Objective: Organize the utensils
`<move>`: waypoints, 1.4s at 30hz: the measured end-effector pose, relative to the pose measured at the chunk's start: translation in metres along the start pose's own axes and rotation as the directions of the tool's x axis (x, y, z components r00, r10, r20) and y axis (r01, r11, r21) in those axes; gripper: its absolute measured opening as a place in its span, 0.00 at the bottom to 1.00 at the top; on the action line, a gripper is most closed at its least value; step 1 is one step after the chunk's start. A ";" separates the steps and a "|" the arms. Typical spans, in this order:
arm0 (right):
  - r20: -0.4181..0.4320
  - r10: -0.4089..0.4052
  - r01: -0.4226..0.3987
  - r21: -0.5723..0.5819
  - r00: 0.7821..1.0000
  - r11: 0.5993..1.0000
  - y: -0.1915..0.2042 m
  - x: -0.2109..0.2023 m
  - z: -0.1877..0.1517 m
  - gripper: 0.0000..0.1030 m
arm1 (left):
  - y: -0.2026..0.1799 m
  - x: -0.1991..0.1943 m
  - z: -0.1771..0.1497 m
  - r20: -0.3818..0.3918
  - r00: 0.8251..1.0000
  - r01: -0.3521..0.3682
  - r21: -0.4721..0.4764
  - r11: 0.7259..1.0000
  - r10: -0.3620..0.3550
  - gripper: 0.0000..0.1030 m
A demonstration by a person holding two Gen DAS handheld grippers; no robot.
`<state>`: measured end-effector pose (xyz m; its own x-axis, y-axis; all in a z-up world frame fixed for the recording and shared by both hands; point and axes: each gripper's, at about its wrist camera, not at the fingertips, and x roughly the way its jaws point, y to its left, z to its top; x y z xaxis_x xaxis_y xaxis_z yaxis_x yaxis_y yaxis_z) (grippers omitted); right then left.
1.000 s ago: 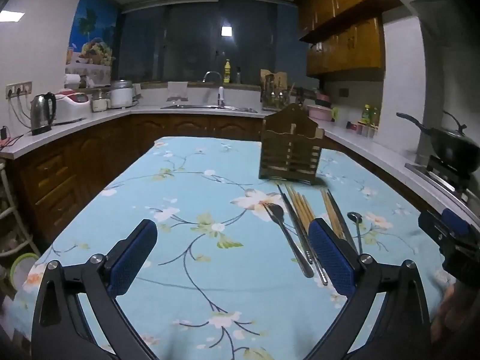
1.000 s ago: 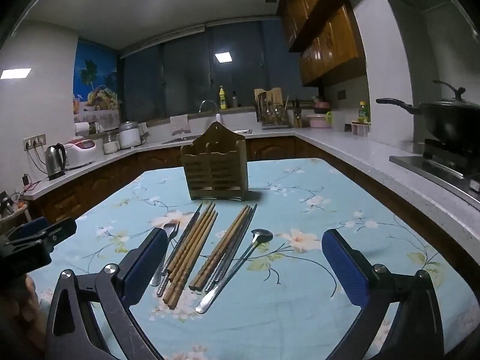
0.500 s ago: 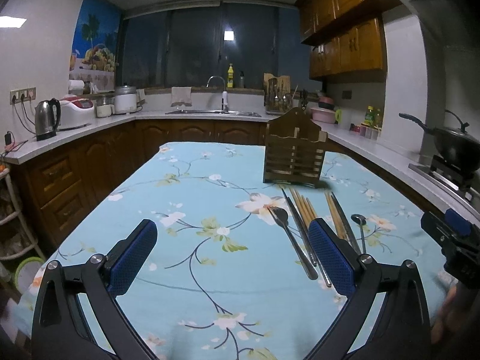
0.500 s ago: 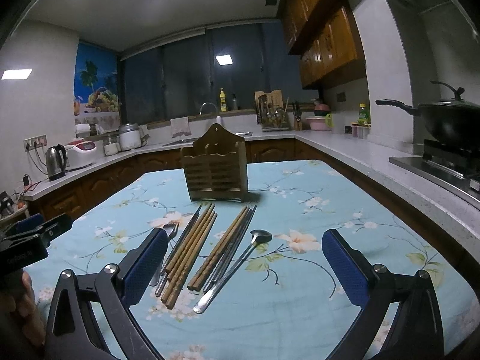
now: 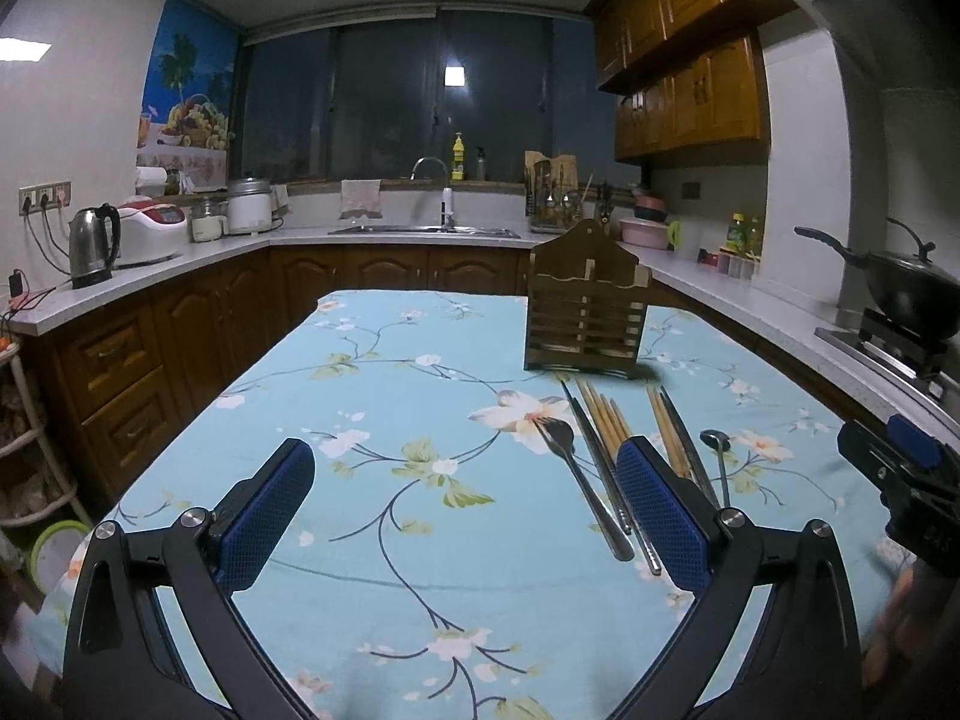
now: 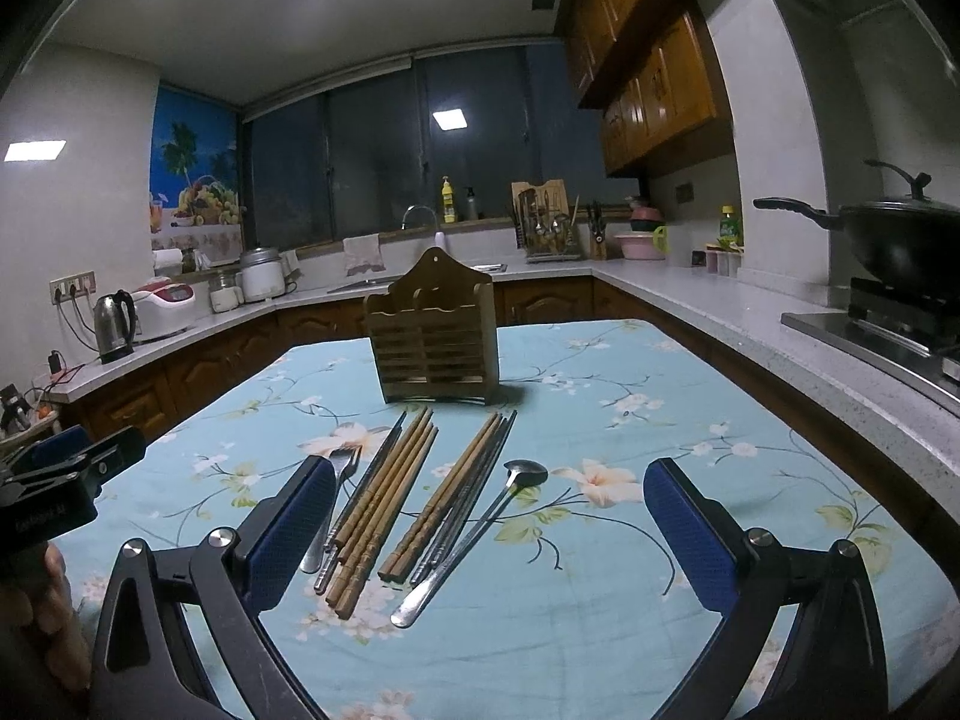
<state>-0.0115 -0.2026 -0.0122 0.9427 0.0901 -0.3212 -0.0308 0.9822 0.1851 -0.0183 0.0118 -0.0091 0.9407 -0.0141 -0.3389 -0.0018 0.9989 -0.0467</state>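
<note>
Right wrist: left gripper [image 6: 90, 456] label blurred, unreadable.

I see a dim kitchen at night. Ahead of me a table [image 5: 384, 396] under a light-blue floral cloth runs toward the far wall. A white countertop [image 5: 180, 264] on dark wooden cabinets [image 5: 120, 360] wraps around the left, far and right sides. On the far side a wide dark window [image 5: 420, 96] reflects a square ceiling light [image 5: 454, 75], and a sink with a curved tap [image 5: 429, 165] sits below it. A tropical fruit poster [image 5: 189, 78] hangs at far left, above a kettle [image 5: 93, 246] and a rice cooker [image 5: 153, 228]. Wooden wall cupboards [image 5: 678, 60] hang at upper right. A black wok [image 6: 900, 234] sits on the stove at near right. The walls are pale grey.
</note>
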 end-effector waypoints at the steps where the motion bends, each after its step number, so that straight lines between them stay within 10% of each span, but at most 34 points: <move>1: 0.001 0.000 0.000 -0.001 1.000 1.000 0.000 0.000 0.000 1.00 | 0.000 0.000 0.000 -0.001 1.000 0.002 -0.001 1.000 -0.002 1.00; 42: -0.002 0.016 -0.016 0.002 1.000 1.000 0.005 0.003 0.000 1.00 | 0.004 0.004 0.007 -0.022 1.000 0.020 -0.028 0.999 -0.020 1.00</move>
<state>-0.0089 -0.1973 -0.0118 0.9415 0.1061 -0.3200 -0.0451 0.9803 0.1923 -0.0125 0.0156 -0.0040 0.9327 -0.0354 -0.3589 0.0074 0.9968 -0.0793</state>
